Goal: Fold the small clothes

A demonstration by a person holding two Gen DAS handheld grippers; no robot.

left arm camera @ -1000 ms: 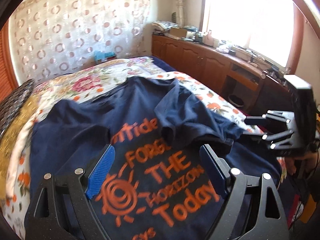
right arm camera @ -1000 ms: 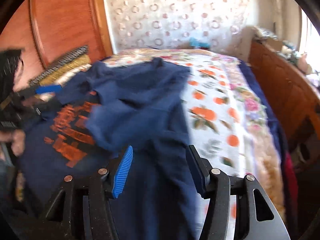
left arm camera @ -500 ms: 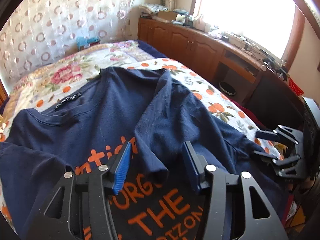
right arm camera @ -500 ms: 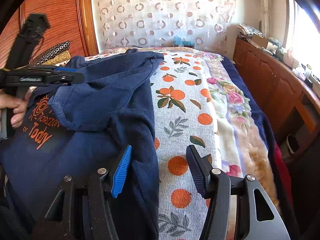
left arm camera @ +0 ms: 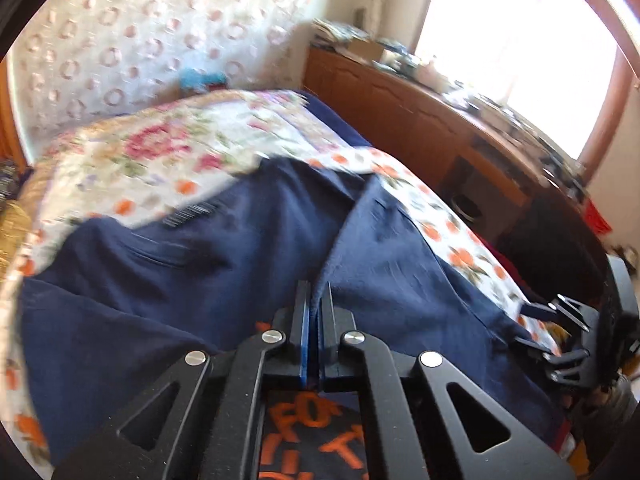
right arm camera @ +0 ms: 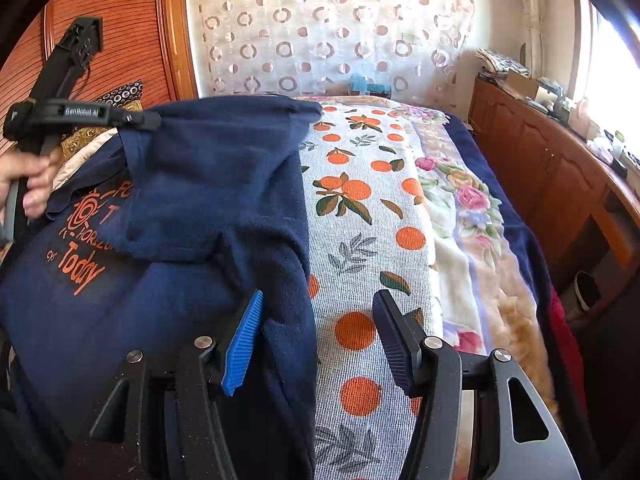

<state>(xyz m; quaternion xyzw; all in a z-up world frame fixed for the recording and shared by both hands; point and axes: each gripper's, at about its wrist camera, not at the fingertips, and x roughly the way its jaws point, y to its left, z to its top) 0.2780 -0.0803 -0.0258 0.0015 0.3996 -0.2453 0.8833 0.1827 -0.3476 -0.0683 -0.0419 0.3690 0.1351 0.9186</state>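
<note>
My left gripper (left arm camera: 314, 300) has its jaws pressed together on a fold of the navy shirt (left arm camera: 224, 264), pinching the sleeve (left arm camera: 384, 264) at its edge. From the right wrist view I see that same gripper (right arm camera: 154, 120) at the upper left, holding the sleeve (right arm camera: 216, 176) lifted off the shirt body, with the cloth hanging from its tip. The hand (right arm camera: 28, 176) gripping its handle shows at the left edge.

My right gripper (right arm camera: 318, 320) has its jaws wide apart, gripping nothing. Its blue pad (right arm camera: 244, 344) touches or sits just beside the shirt's right side edge, while the other finger hangs over the orange-print sheet (right arm camera: 360, 216). In the left wrist view this gripper (left arm camera: 560, 336) appears at the far right, by the shirt's edge.

The shirt (right arm camera: 120, 300) lies spread on the bed, front up, with orange lettering (right arm camera: 82, 268) reading "Today" and a sun design visible. Its collar label (left arm camera: 192, 212) faces the far end of the bed. A floral blanket (right arm camera: 468, 208) lies beside the sheet, and a wooden cabinet (right arm camera: 552, 168) runs along the window wall. The left view is blurred.
</note>
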